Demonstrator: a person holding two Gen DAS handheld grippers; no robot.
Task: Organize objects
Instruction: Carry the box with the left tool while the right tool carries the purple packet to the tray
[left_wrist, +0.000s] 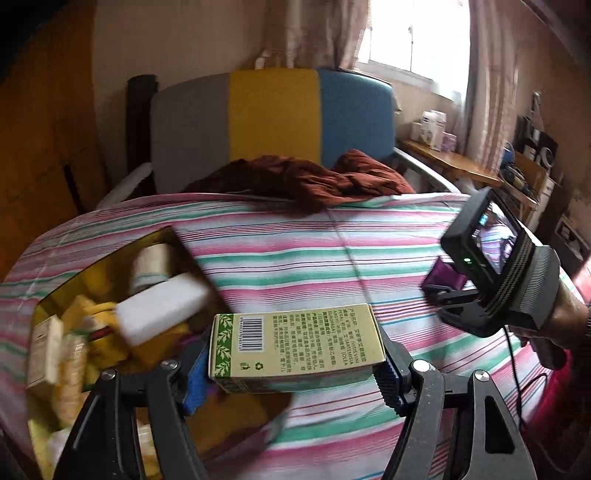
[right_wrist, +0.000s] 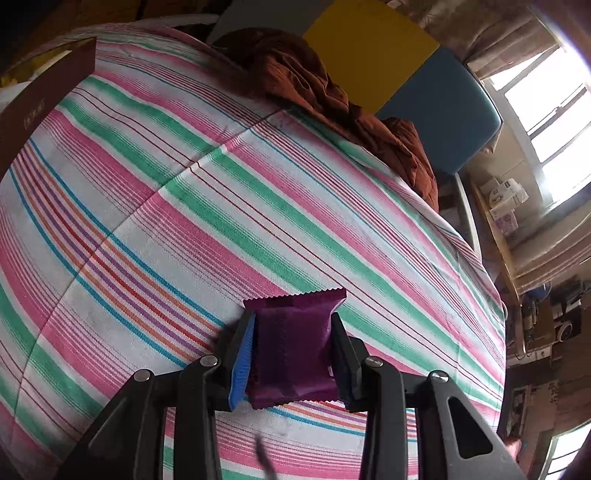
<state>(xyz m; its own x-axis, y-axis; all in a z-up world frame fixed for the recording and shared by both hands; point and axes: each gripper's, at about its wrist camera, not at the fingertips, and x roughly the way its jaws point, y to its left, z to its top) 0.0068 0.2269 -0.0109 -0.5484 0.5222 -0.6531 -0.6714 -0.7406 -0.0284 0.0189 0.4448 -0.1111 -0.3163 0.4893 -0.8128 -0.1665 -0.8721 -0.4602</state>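
Observation:
My left gripper (left_wrist: 291, 358) is shut on a green-and-cream carton (left_wrist: 295, 343) with a barcode and printed text, held crosswise above the striped bedsheet (left_wrist: 332, 251). Just left of it lies an open brown box (left_wrist: 110, 317) with a gold lining, filled with several packets, a white block and a roll. My right gripper (right_wrist: 293, 354) is shut on a purple foil packet (right_wrist: 293, 347) over the sheet. In the left wrist view the right gripper (left_wrist: 439, 291) shows at the right edge with its camera body, the purple packet (left_wrist: 445, 277) in its fingers and a hand behind it.
A rust-brown cloth (left_wrist: 306, 177) is bunched at the far edge of the bed, in front of a grey, yellow and blue headboard (left_wrist: 273, 114). A wooden side table (left_wrist: 450, 162) with small boxes stands by the window at the right. The brown box's wall (right_wrist: 33, 103) shows at far left.

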